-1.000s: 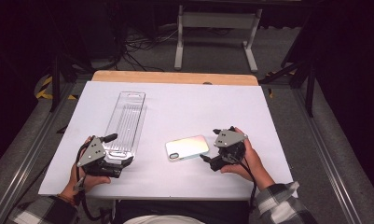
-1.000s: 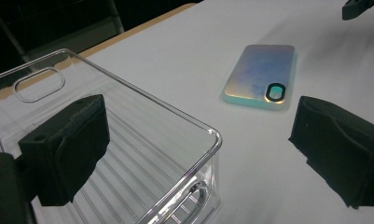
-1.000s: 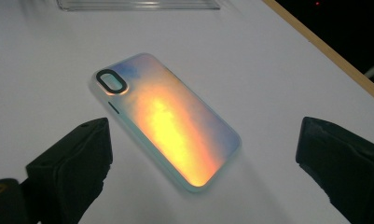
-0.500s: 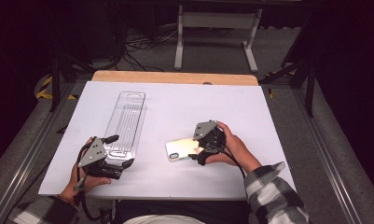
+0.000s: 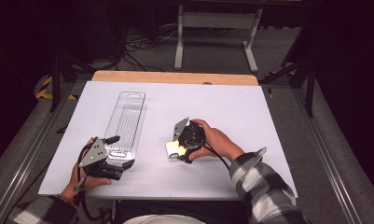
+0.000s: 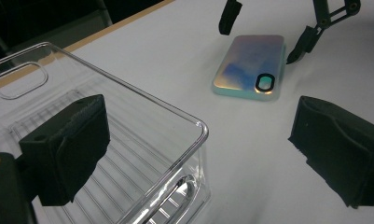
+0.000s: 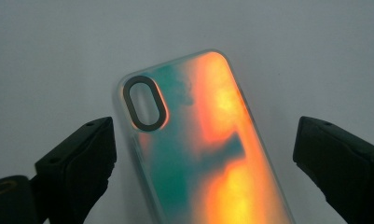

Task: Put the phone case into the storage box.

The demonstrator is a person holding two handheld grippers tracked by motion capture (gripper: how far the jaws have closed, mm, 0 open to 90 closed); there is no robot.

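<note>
An iridescent phone case (image 5: pixel 171 149) lies flat on the white table, camera cutout up. My right gripper (image 5: pixel 179 145) hovers over it, open. Its jaws have just been closing and straddle the case (image 7: pixel 208 140) on its long sides without pressing on it. The right gripper's fingers (image 6: pixel 228 17) also appear beyond the case (image 6: pixel 250 70) in the left gripper view. A long clear plastic tray (image 5: pixel 126 116) lies to the left. My left gripper (image 5: pixel 121 154) rests open at its near end, with the tray's corner wall (image 6: pixel 194 126) between the jaws.
The white table (image 5: pixel 231 107) has a wooden strip along its far edge (image 5: pixel 175 77). Beyond it stand a metal frame (image 5: pixel 212 21) and cables on a dark floor. Rails run along both sides of the table.
My right hand has slid left from beside the phone case until its jaws stand around it. The left hand and the tray have stayed put.
</note>
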